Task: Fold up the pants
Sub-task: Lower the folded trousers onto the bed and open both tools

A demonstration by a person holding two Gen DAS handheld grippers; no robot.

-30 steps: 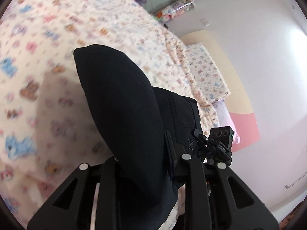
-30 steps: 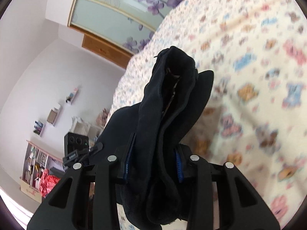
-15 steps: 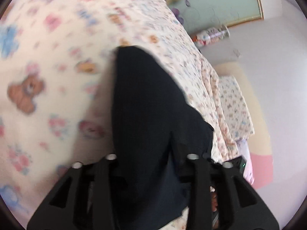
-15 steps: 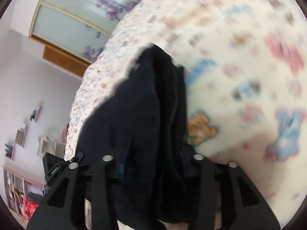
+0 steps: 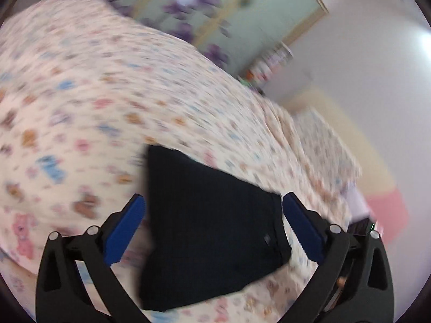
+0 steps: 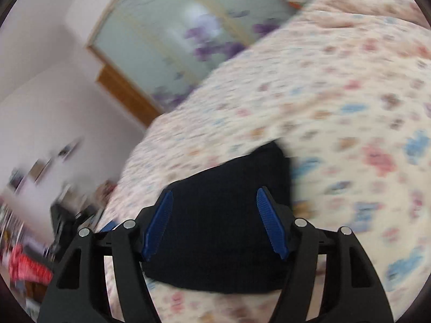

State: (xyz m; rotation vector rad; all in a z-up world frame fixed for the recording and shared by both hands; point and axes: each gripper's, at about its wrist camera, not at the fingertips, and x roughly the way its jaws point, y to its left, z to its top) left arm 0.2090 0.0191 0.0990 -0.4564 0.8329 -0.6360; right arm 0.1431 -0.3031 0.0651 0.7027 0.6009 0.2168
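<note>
Left gripper (image 5: 211, 202) spread wide above black pants (image 5: 210, 228), apparently folded, on the blurred bedspread (image 5: 107, 94).

I see the left gripper (image 5: 212, 215) and right gripper (image 6: 215, 215) spread wide over the folded black pants (image 5: 210, 226), nothing between their pads. Patterned bedspread (image 5: 107, 102) lies bare around the pants on the sides shown; wardrobe (image 6: 172, 35) and wall (image 5: 363, 67) stand beyond the bed edge.
</note>
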